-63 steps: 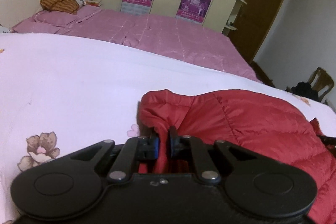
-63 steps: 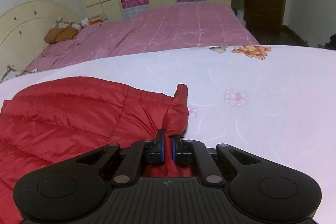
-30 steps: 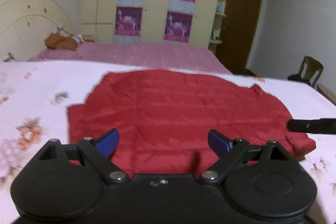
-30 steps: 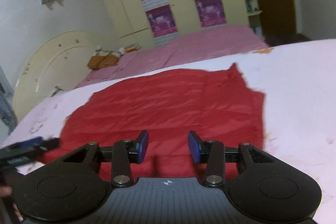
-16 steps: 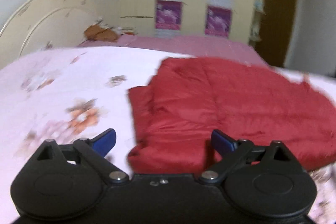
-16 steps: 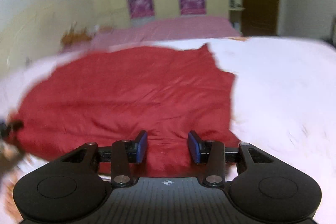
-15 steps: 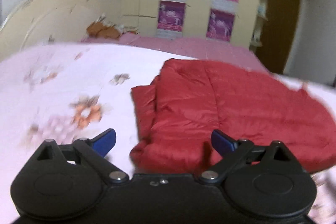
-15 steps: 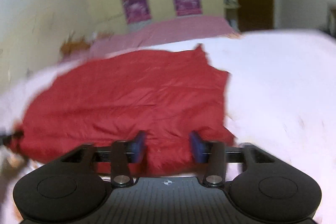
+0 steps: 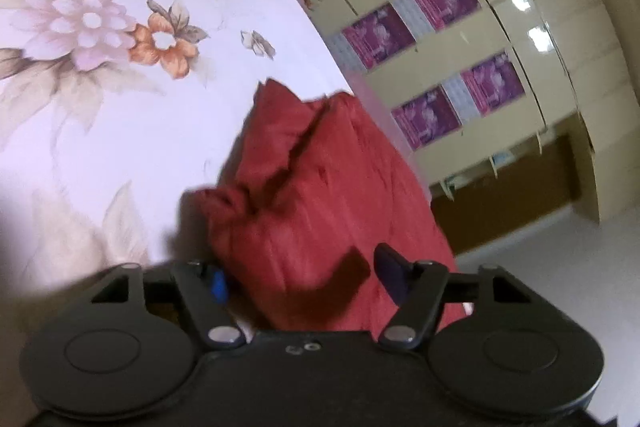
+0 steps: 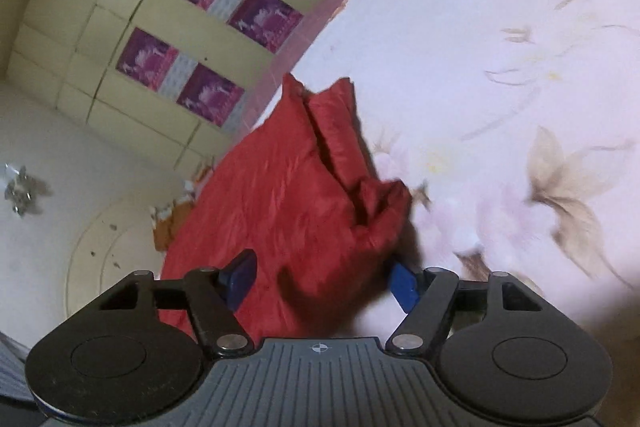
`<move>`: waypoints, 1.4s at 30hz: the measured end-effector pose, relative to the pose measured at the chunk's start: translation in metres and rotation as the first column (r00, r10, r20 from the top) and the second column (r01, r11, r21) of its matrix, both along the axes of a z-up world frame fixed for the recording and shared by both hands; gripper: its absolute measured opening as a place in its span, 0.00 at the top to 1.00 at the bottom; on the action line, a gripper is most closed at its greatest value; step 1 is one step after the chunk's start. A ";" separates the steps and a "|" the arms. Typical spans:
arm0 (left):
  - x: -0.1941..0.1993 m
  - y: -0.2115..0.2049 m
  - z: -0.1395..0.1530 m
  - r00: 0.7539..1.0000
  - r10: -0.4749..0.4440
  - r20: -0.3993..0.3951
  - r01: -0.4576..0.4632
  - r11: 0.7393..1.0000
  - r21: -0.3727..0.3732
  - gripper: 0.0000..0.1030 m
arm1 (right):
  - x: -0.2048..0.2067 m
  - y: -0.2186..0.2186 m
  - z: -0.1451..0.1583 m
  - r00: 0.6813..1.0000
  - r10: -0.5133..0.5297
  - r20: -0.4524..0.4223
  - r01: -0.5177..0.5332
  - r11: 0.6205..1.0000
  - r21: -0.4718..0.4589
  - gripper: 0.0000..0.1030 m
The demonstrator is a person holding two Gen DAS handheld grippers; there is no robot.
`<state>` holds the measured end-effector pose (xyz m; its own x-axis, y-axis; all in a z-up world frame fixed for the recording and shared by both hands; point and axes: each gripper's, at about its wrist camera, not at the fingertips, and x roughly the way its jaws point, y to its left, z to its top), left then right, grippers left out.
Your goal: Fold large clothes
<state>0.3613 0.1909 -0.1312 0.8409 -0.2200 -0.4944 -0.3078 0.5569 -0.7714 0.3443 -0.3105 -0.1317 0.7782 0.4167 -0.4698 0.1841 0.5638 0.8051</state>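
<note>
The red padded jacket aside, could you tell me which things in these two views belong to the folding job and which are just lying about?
Part of the job:
- red padded jacket, its edge between each gripper's jaws, which have just been closing
- left gripper
- right gripper
- floral sheet it lies on

Just lying about:
- purple posters on the wardrobe doors
- pink bedspread
- wall lamp

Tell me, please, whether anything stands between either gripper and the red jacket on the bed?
Nothing visible does. The left gripper and the right gripper each have the folded edge of the red jacket directly between their jaws, which have just been closing; only the floral bedsheet lies around it.
</note>
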 end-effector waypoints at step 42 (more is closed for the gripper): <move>-0.219 -0.038 0.033 0.994 -0.084 -0.070 0.094 0.982 0.166 0.82 | -0.206 -0.036 0.047 0.989 0.150 -0.021 -0.151 0.970 -0.188 0.84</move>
<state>0.1423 0.1525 -0.0983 0.7878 -0.2013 -0.5821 -0.2962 0.7049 -0.6445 0.1382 -0.3468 -0.0847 0.7102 0.4321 -0.5558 0.0904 0.7270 0.6807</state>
